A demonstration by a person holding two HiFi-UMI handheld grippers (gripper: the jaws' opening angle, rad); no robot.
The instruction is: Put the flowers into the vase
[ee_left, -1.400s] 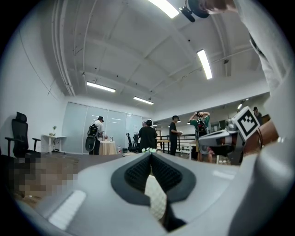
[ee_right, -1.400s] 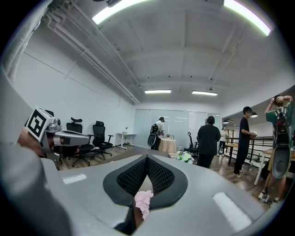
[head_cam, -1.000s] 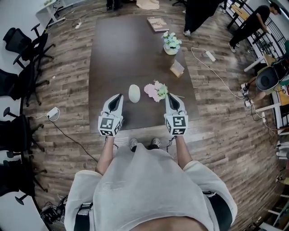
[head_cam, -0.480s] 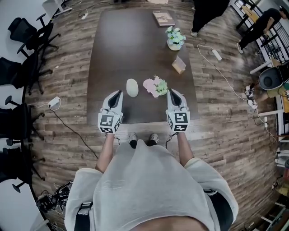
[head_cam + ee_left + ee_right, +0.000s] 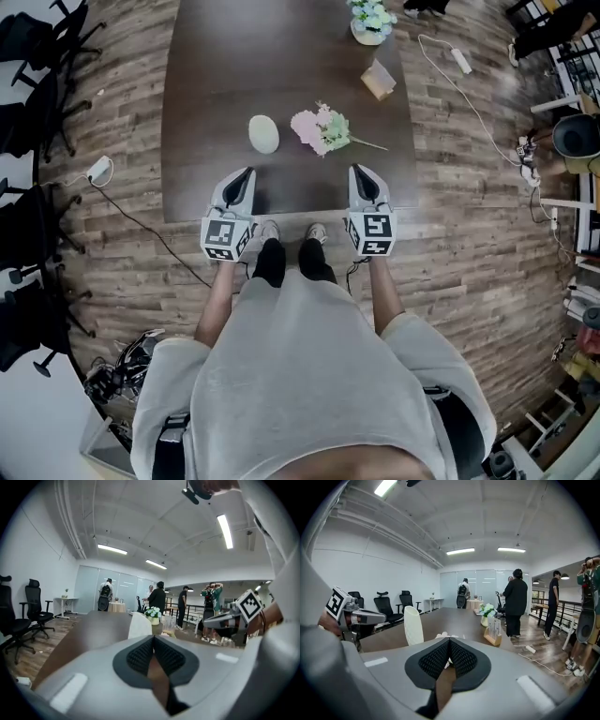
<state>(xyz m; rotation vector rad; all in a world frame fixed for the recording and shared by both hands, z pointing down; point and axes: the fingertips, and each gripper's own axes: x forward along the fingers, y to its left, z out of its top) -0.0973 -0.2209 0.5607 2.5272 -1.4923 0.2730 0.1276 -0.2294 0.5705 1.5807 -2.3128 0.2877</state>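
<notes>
Head view: the left tool (image 5: 246, 175) and the right tool (image 5: 359, 172) are held side by side over the near edge of the counter (image 5: 281, 56), well apart, both pointing across it. The white vase (image 5: 263, 134) stands ahead of the left tool, slightly to that tool's right. The flowers (image 5: 321, 129) lie flat on the counter ahead of the right tool and to its left, stem toward the right. Vase and flowers sit near each other without touching. Neither tool touches either item.

Left gripper view: the jaws are pressed together with nothing between them. The vase stands upright just beyond the jaw tips. The right tool shows at the right side, level with this one.

Right gripper view: the jaws are fully closed and empty. The flower heads show directly past the jaw tips, low on the counter. The vase stands to the left of the tips. A potted bouquet (image 5: 488, 613) and a card stand (image 5: 493, 631) sit farther ahead, to the right.
</notes>
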